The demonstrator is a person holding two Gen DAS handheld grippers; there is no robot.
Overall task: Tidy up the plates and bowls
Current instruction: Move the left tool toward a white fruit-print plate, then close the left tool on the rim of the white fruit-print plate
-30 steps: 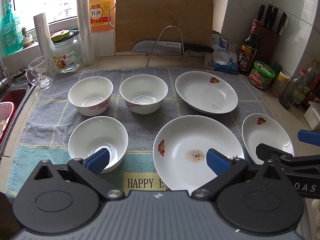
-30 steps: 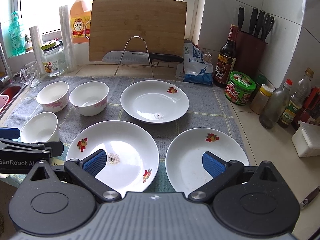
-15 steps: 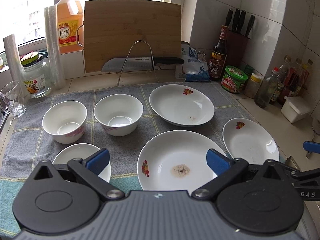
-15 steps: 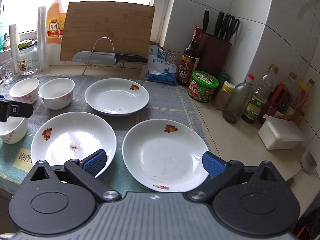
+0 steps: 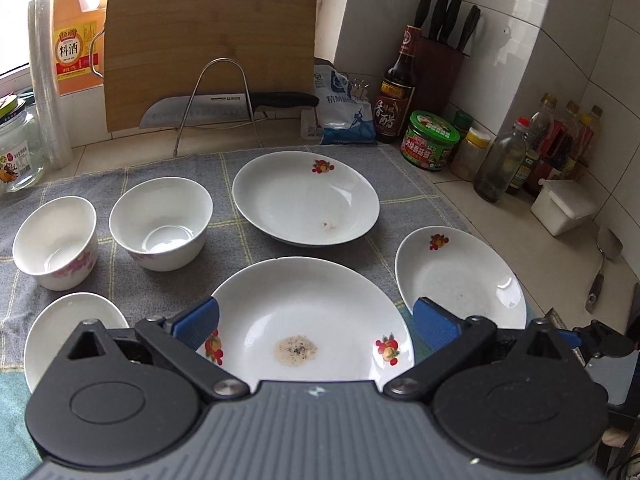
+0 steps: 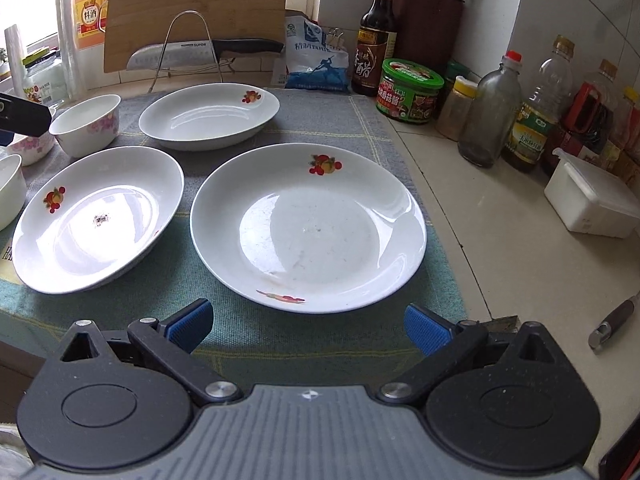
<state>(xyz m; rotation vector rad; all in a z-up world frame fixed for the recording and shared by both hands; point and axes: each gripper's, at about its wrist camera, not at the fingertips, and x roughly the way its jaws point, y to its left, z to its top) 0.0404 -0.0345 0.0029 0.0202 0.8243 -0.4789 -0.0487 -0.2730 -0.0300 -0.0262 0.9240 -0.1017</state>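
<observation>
Left gripper [image 5: 316,322]: wide open, empty, above the near edge of the big plate.
Bowls [image 5: 160,224]: three on the gray cloth [image 5: 240,248], at the left.
Big plate [image 5: 304,320]: front middle, brown stain at its center.
Back plate [image 5: 306,198]: behind it.
Right plate [image 6: 308,226]: near the cloth's right edge.
Right gripper [image 6: 308,326]: wide open, empty, just short of the right plate.
</observation>
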